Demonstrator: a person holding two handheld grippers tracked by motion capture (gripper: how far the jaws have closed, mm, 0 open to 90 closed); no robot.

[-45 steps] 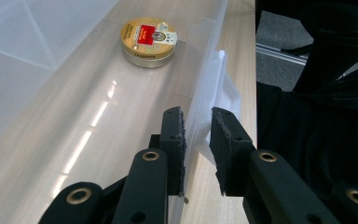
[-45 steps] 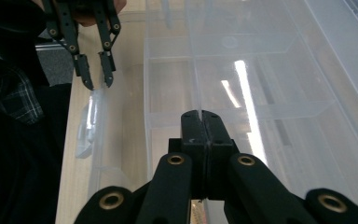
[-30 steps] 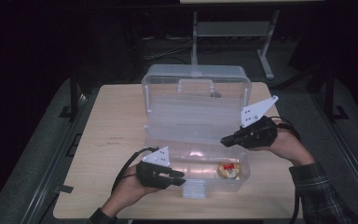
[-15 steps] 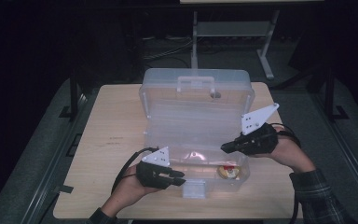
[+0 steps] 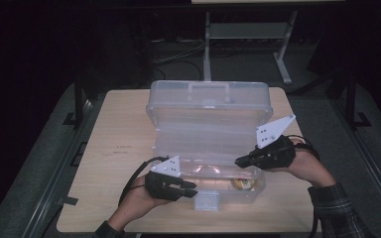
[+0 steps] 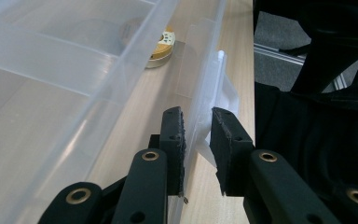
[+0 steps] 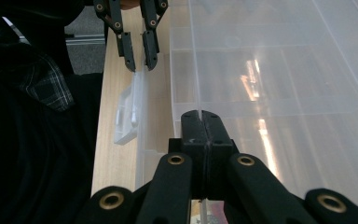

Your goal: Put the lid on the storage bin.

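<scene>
Lid (image 5: 208, 106) lowered slightly by right gripper (image 5: 239, 161), jaws clenched on its edge, left gripper (image 5: 193, 188) jaws astride box wall (image 6: 200, 112), tape roll (image 5: 241, 184) inside.

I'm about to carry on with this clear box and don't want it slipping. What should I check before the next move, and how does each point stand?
1. Right gripper shut on the thin clear edge it holds: ok.
2. Left gripper straddles the front wall beside the latch: ok.
3. Both left pads pressing on that wall: cannot tell.
4. Lid open, standing up at the back: ok.
5. Yellow round item lies inside the base, apart from both grippers: ok.
6. Base rests fully on the table: ok.
</scene>
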